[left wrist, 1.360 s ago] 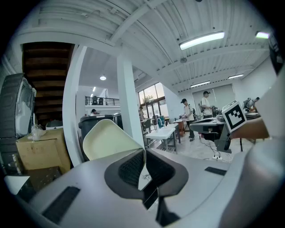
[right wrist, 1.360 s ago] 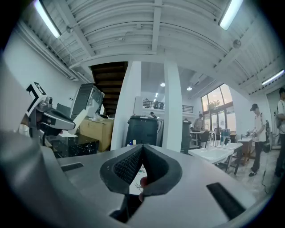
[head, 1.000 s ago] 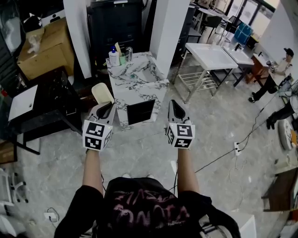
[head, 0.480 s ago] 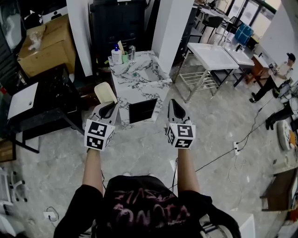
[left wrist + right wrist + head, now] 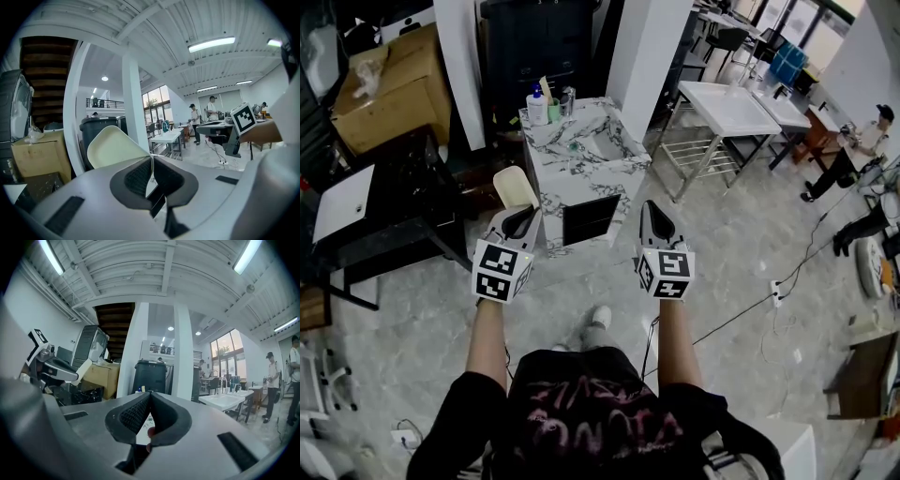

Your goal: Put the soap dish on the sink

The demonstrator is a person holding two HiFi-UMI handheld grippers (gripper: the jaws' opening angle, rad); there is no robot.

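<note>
My left gripper point(image 5: 518, 216) is shut on the edge of a cream soap dish point(image 5: 513, 187), which sticks up past its jaws; in the left gripper view the soap dish point(image 5: 115, 145) rises to the left of the left gripper point(image 5: 151, 161). The marble-patterned sink point(image 5: 565, 173) stands ahead of both grippers, with its basin point(image 5: 603, 142) in the top. My right gripper point(image 5: 653, 215) is shut with nothing in it, to the right of the sink's front; in its own view the right gripper point(image 5: 149, 397) shows its pads pressed together.
Bottles and a cup point(image 5: 547, 103) stand at the sink's back left. A white pillar point(image 5: 647, 47) rises behind it, a dark cabinet point(image 5: 531, 42) to the left. A black table point(image 5: 389, 202) and cardboard box point(image 5: 389, 84) are at left, a white metal table point(image 5: 727, 108) at right. A cable point(image 5: 769, 300) crosses the floor.
The sink has drawn slightly nearer and shifted right in the head view as the person steps forward; a foot now shows below. Both grippers keep their hold and pose.
</note>
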